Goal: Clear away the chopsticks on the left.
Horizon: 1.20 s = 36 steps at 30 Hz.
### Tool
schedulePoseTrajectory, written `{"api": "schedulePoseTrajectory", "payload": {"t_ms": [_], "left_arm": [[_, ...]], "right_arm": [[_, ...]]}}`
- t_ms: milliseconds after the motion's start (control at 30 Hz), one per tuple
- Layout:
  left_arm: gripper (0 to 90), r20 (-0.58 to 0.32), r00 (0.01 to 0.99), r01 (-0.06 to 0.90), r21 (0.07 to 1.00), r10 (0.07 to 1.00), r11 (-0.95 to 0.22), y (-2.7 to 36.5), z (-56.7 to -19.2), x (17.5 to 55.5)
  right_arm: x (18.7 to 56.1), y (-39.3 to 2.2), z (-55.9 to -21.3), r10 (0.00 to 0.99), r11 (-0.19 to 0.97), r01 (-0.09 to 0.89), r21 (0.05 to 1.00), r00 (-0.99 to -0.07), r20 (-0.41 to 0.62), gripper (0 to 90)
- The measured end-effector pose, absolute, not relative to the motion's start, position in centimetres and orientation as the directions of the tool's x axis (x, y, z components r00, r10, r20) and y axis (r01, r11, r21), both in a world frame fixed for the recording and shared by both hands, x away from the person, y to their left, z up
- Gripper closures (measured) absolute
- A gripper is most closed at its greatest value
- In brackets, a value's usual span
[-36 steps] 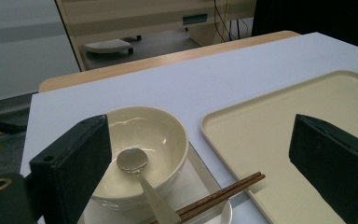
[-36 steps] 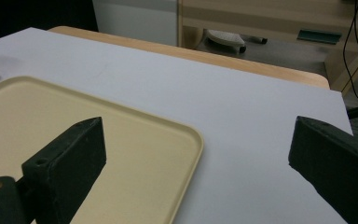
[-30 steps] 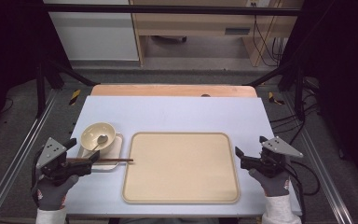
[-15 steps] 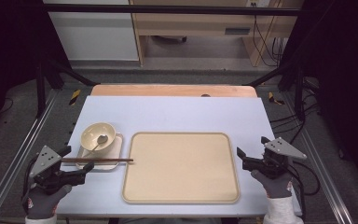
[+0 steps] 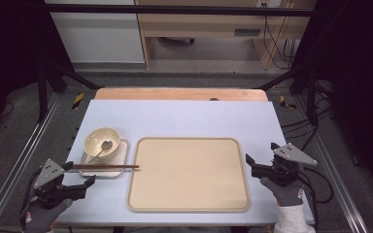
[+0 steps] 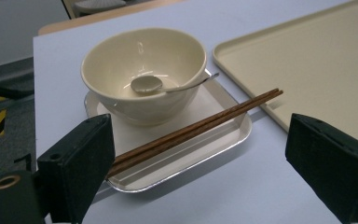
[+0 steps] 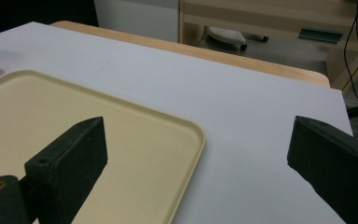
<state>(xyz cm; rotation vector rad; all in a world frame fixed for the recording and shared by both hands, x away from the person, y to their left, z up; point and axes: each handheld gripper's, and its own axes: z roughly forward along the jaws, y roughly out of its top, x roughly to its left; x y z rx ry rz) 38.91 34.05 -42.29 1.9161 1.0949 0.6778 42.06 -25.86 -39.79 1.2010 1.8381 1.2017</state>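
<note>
two grippers, left (image 5: 80, 175) and right (image 5: 249, 165), gape empty over a pale blue table (image 5: 184, 119) by chopsticks (image 5: 106, 166).

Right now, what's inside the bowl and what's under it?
Inside the bowl lies a metal spoon, handle resting over the rim. The bowl stands on a small tray, with chopsticks lying across it. The tray surface beneath the bowl is hidden.
</note>
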Motion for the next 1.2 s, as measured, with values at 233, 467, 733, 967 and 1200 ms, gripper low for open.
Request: {"api": "schedulePoseTrajectory", "payload": {"t_ms": [233, 467, 733, 967, 1200], "left_arm": [[20.1, 0.096, 0.468, 0.478, 0.808, 0.879, -0.343, 33.2, -43.9, 40.6], [34.7, 0.098, 0.463, 0.492, 0.799, 0.881, -0.347, 33.4, -44.6, 41.7], [47.4, 0.095, 0.469, 0.51, 0.783, 0.878, -0.357, 33.5, -45.4, 42.7], [52.2, 0.107, 0.488, 0.51, 0.771, 0.866, -0.383, 33.1, -45.8, 43.4], [57.1, 0.112, 0.486, 0.517, 0.762, 0.867, -0.389, 33.1, -46.0, 43.6]], "right_arm": [[42.3, -25.5, -40.1, 0.92, 0.183, 0.357, 0.916, -0.392, -0.031, 5.7], [42.4, -25.3, -40.2, 0.919, 0.188, 0.359, 0.914, -0.394, -0.034, 6.4], [42.5, -25.2, -40.4, 0.917, 0.196, 0.366, 0.91, -0.398, -0.037, 6.8], [42.6, -25.0, -40.5, 0.915, 0.201, 0.373, 0.906, -0.401, -0.038, 7.0], [42.7, -24.9, -40.6, 0.915, 0.205, 0.378, 0.903, -0.402, -0.039, 7.0]]}}
